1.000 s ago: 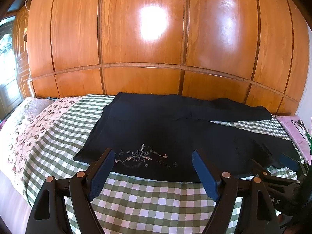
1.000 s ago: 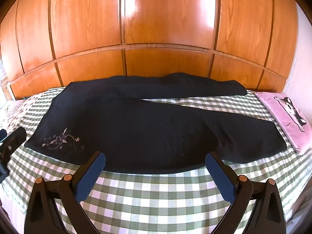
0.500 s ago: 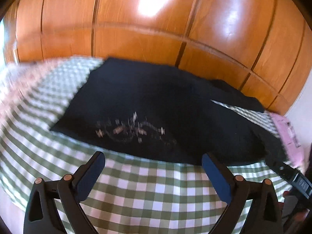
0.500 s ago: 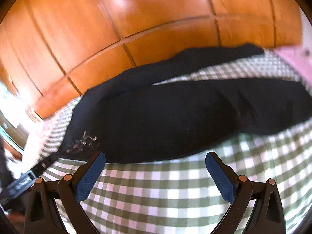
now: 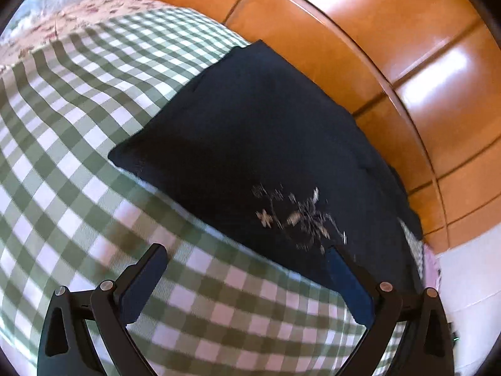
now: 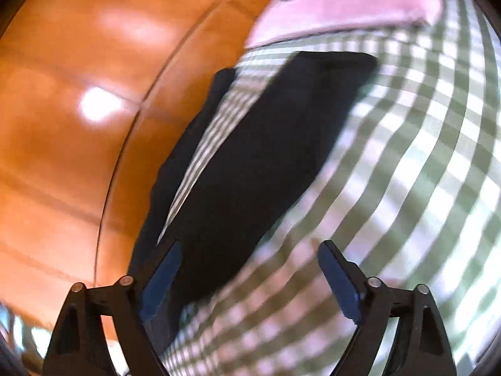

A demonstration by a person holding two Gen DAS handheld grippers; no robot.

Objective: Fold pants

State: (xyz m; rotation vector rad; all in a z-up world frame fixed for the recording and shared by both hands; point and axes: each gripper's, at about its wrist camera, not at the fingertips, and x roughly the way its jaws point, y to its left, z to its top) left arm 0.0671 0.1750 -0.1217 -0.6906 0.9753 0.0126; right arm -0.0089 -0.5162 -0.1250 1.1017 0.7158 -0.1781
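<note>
pants (image 5: 250,144): black, flat on checked bedsheet (image 5: 78,125), long axis along headboard (image 5: 391,47)
left gripper (image 5: 247,279): agape, empty, nearer waist end
right gripper (image 6: 250,269): agape, empty, nearer leg ends

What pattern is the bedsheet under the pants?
Green-and-white check bedsheet, clearest in the left wrist view.

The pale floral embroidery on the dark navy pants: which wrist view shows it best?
The left wrist view: the pale floral embroidery sits in frame, slightly blurred, on the dark navy pants. The right wrist view shows only the plain, blurred legs.
</note>
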